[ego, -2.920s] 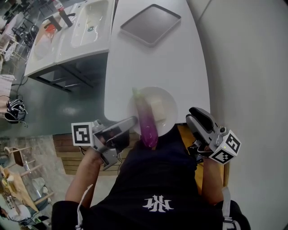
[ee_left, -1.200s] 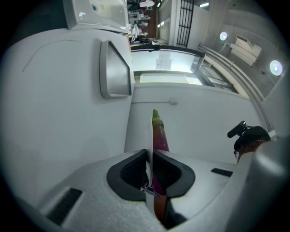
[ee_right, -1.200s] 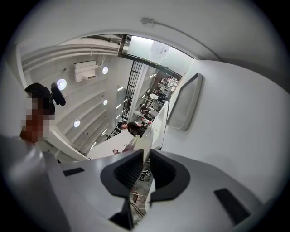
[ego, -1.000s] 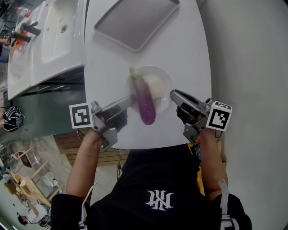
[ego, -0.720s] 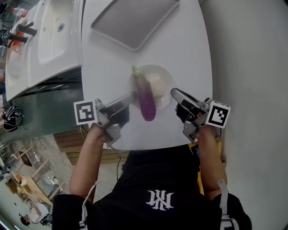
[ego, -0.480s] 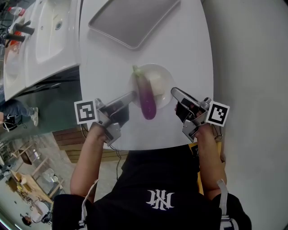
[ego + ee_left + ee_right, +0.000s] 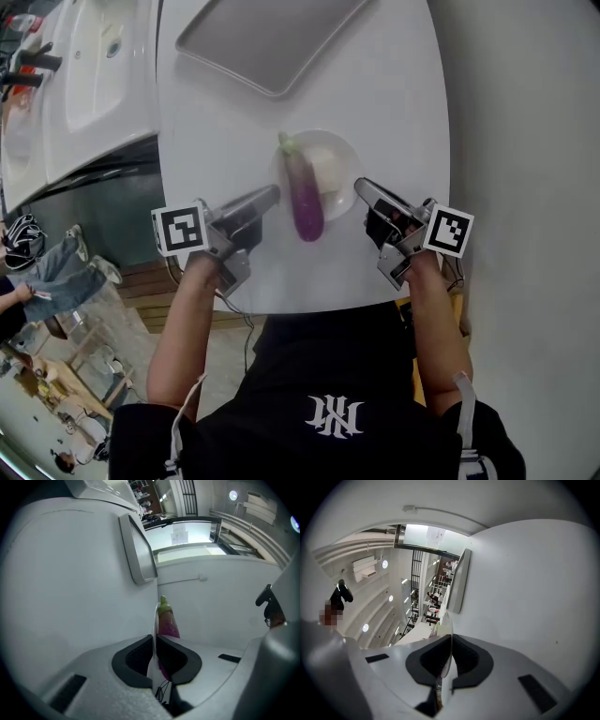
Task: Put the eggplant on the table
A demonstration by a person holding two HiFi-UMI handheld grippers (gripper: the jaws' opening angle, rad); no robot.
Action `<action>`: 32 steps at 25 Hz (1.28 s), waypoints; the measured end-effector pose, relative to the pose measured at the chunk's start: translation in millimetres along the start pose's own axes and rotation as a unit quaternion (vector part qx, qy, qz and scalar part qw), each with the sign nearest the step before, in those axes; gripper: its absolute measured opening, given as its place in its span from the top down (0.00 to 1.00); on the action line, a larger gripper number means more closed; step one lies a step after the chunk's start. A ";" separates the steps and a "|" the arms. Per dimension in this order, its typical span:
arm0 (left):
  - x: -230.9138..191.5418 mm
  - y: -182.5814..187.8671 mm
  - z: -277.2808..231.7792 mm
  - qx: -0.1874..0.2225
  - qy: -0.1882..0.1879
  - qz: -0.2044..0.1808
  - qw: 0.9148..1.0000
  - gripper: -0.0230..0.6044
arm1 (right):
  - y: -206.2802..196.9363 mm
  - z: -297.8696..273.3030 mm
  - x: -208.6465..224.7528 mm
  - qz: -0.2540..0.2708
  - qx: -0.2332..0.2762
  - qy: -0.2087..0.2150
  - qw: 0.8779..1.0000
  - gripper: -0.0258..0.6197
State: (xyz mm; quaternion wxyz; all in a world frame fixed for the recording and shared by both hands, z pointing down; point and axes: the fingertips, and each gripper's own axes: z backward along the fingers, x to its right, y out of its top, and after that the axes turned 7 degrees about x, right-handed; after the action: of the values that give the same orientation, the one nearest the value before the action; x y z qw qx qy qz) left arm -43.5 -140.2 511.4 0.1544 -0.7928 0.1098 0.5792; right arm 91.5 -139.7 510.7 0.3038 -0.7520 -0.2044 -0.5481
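White table (image 7: 394,94) | clear plate (image 7: 339,147) holds eggplant (image 7: 305,197) | left gripper (image 7: 270,193), right gripper (image 7: 360,186): fingers pinching plate rim

I see eggplant (image 7: 305,197) lying lengthwise on plate (image 7: 343,159), on white surface (image 7: 384,94). L hand-held gripper (image 7: 272,195) tip at plate's left rim, R hand-held gripper (image 7: 360,187) at right rim. Tray (image 7: 262,37) well beyond.

No word or number reads clearly; the black shirt (image 7: 281,375) bears a white emblem (image 7: 322,413) (letters indistinct).
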 end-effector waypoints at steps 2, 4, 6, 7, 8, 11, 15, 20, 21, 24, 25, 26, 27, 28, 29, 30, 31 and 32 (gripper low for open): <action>-2.5 -1.6 -1.6 -0.004 0.006 -0.008 1.000 0.93 | -1.3 0.7 3.7 0.002 -0.003 -0.007 1.000 0.94; -6.3 -4.6 -2.2 -0.016 0.021 -0.026 0.999 0.93 | -1.4 1.2 6.5 0.000 -0.004 -0.015 1.000 0.94; -8.0 -5.7 -1.6 -0.028 0.036 -0.046 0.998 0.93 | -1.0 0.6 6.9 0.000 -0.005 -0.024 1.000 0.94; -7.7 -5.2 -1.5 -0.031 0.040 -0.055 0.997 0.93 | -1.0 0.2 6.8 0.001 -0.007 -0.028 1.000 0.94; -7.1 -4.6 -1.7 -0.034 0.043 -0.063 0.997 0.93 | -1.2 0.1 6.9 0.001 -0.008 -0.033 0.999 0.94; -8.2 -4.1 -3.0 -0.043 0.059 -0.088 0.993 0.93 | -2.1 0.3 7.6 0.005 -0.013 -0.045 0.999 0.94; -11.8 -4.9 -4.6 -0.062 0.087 -0.126 0.986 0.93 | -3.2 -1.0 7.8 0.013 -0.019 -0.058 0.998 0.94; -16.7 -8.4 -7.0 -0.087 0.111 -0.153 0.978 0.92 | -4.1 -1.2 11.7 0.025 -0.026 -0.086 0.996 0.94; -17.4 -8.9 -7.5 -0.091 0.116 -0.160 0.976 0.92 | -4.5 -0.1 14.0 0.026 -0.026 -0.097 0.995 0.94; -18.6 -10.7 -8.5 -0.100 0.126 -0.169 0.972 0.92 | -4.7 1.4 17.3 0.036 -0.031 -0.119 0.992 0.94; -20.0 -12.0 -8.8 -0.105 0.130 -0.172 0.971 0.92 | -5.2 1.5 18.5 0.041 -0.034 -0.124 0.991 0.94; -22.1 -13.6 -8.8 -0.109 0.135 -0.176 0.969 0.92 | -6.3 1.4 20.2 0.047 -0.037 -0.129 0.990 0.94; -24.6 -15.2 -8.7 -0.112 0.140 -0.179 0.967 0.92 | -7.7 1.1 22.2 0.053 -0.039 -0.133 0.989 0.94; -27.0 -16.5 -8.6 -0.114 0.146 -0.183 0.966 0.92 | -9.3 0.8 24.5 0.059 -0.042 -0.138 0.988 0.94; -29.1 -17.4 -8.5 -0.116 0.150 -0.187 0.964 0.92 | -10.8 0.4 26.7 0.064 -0.044 -0.142 0.987 0.94; -30.7 -18.0 -8.6 -0.118 0.155 -0.191 0.962 0.92 | -12.0 0.1 28.7 0.069 -0.047 -0.145 0.986 0.94; -32.0 -18.5 -8.9 -0.120 0.159 -0.195 0.960 0.92 | -12.9 -0.3 30.4 0.072 -0.049 -0.148 0.985 0.94; -33.3 -18.9 -9.3 -0.124 0.163 -0.199 0.958 0.91 | -13.4 -0.6 31.6 0.073 -0.050 -0.150 0.985 0.94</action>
State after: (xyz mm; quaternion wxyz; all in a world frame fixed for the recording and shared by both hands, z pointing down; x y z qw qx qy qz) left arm -38.7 -126.2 547.9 0.1472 -0.8954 -0.0990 0.4084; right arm 92.5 -131.1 543.9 0.2707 -0.8530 -0.1641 -0.4149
